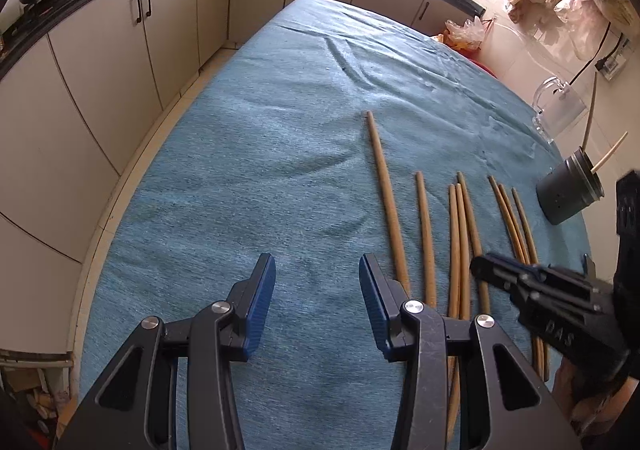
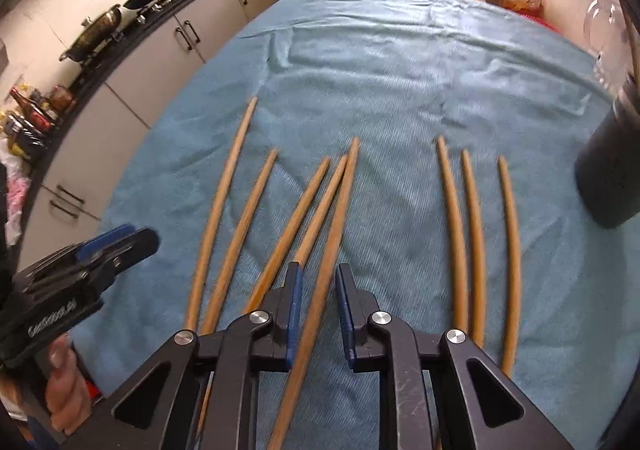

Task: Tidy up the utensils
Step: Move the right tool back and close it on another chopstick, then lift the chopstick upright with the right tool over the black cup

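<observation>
Chopstick [image 2: 320,282] between right hand-held gripper [image 2: 318,290] pads, apparently unclamped

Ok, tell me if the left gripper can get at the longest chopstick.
Probably yes. The left gripper is open over bare cloth, and the longest chopstick lies just beside its fingers with nothing covering it; the right gripper is busy further along.

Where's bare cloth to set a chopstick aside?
Free: the blue cloth left of the longest chopstick, toward the cabinets, and the far end beyond the tips. Crowded: the chopstick row up to the dark holder, where the right gripper works.
</observation>
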`<state>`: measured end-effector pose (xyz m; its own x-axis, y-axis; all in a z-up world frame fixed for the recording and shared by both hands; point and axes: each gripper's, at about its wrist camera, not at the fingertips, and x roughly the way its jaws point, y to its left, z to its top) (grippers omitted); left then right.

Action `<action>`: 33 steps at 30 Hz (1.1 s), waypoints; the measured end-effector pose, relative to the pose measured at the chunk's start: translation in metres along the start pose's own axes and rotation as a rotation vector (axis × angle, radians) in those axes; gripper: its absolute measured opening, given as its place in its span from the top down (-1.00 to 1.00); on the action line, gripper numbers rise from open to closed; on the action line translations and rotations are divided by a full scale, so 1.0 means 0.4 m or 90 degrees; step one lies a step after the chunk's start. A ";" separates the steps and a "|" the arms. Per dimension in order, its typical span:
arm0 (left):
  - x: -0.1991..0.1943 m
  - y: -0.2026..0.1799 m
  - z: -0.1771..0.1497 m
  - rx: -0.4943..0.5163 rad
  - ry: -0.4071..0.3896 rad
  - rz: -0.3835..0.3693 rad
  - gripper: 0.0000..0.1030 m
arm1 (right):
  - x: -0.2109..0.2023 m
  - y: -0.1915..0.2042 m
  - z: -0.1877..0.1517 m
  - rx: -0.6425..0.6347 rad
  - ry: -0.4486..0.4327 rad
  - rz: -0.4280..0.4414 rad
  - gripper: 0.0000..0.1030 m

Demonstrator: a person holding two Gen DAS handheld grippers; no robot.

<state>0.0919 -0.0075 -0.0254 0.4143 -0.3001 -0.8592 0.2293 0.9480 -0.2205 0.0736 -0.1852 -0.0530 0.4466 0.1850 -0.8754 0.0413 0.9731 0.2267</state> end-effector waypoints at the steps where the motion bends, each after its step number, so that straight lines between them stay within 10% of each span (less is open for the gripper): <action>1: 0.001 0.001 0.003 0.000 0.002 0.000 0.19 | 0.005 0.003 0.010 0.001 0.001 -0.005 0.66; 14: 0.069 -0.096 0.080 0.063 0.041 0.022 0.19 | -0.034 -0.073 0.010 0.065 -0.027 0.069 0.85; 25: 0.148 -0.166 0.154 0.080 0.054 0.089 0.88 | -0.151 -0.088 -0.019 0.061 -0.095 0.131 0.84; 33: -0.031 -0.153 0.087 0.070 -0.067 0.019 0.88 | -0.266 -0.101 -0.054 0.056 -0.188 0.156 0.84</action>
<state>0.1035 -0.0656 0.0148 0.5114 -0.2877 -0.8098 0.3088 0.9409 -0.1392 0.0051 -0.2411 0.0216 0.6899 0.3503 -0.6335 -0.0277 0.8873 0.4604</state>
